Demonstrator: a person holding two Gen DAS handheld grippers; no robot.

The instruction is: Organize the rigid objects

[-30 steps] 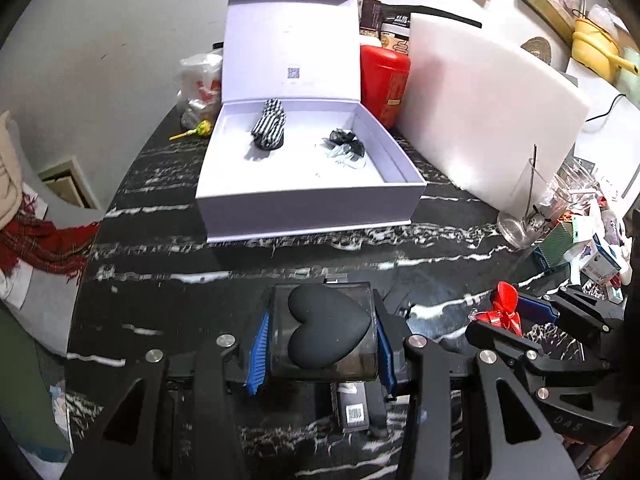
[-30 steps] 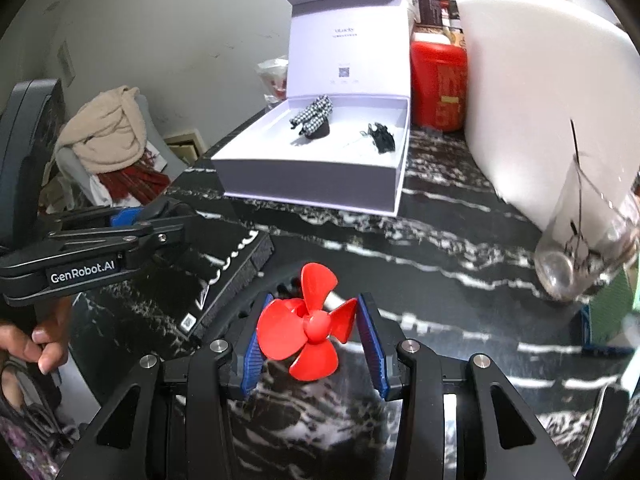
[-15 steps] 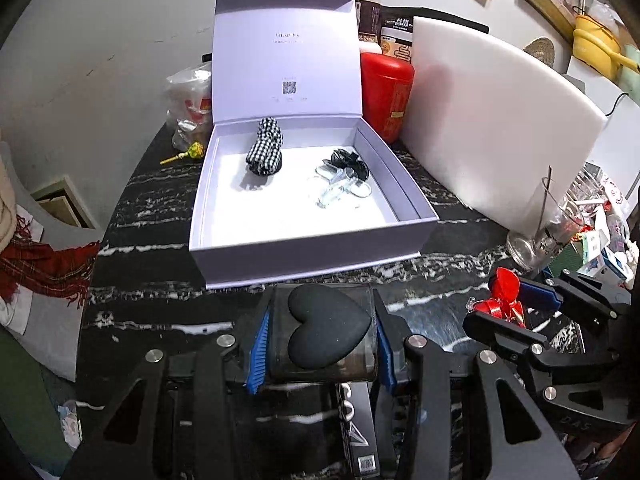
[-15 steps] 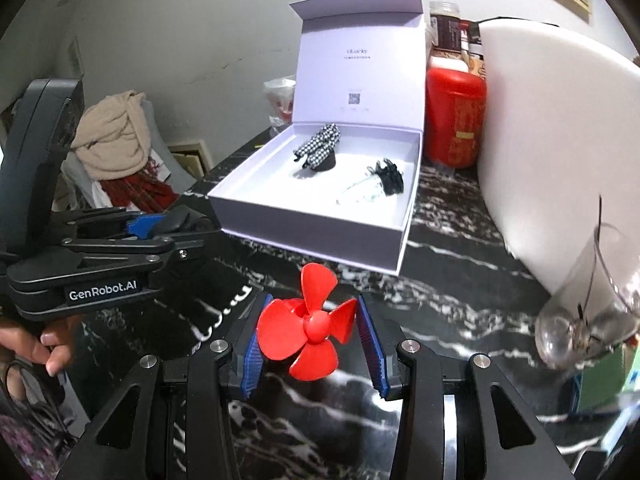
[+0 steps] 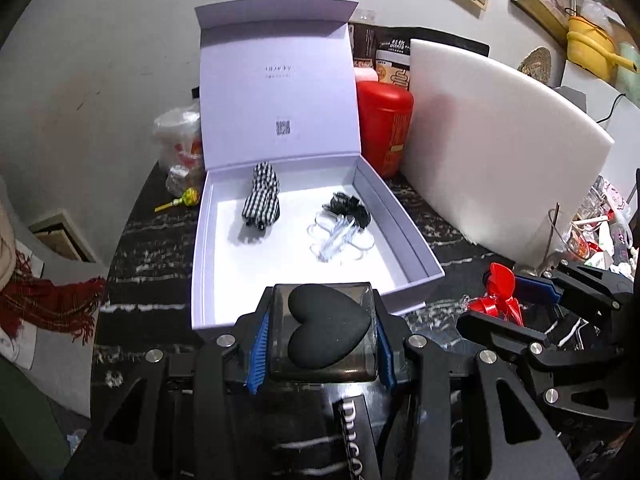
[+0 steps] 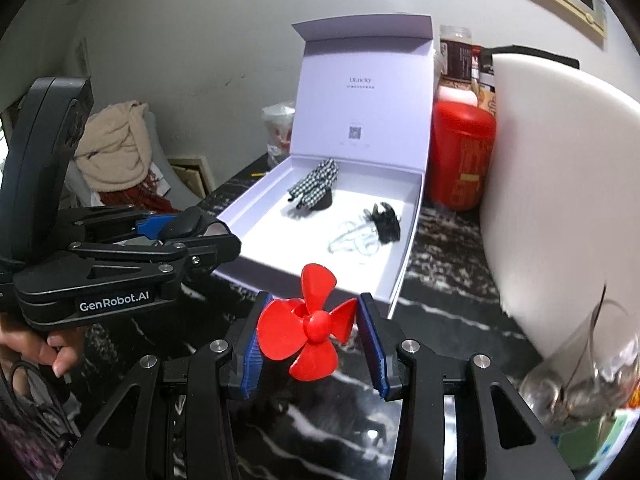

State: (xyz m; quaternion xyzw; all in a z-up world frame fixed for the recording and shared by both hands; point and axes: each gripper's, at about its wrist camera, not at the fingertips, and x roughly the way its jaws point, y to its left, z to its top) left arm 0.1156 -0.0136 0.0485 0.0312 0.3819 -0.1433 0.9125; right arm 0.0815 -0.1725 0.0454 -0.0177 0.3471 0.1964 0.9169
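While L tongs [image 5: 322,344] grip heart case [image 5: 324,334] | R tongs [image 6: 310,330] grip propeller [image 6: 308,326]

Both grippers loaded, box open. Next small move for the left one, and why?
Probably ease the left gripper forward over the near wall of the white box before releasing. It holds the heart case right at that wall, and the bare floor just past it lies in front of the checked clip.

Black hand-held gripper [image 6: 310,334] w/ blue pads, silver screws (GenRobot.AI label).
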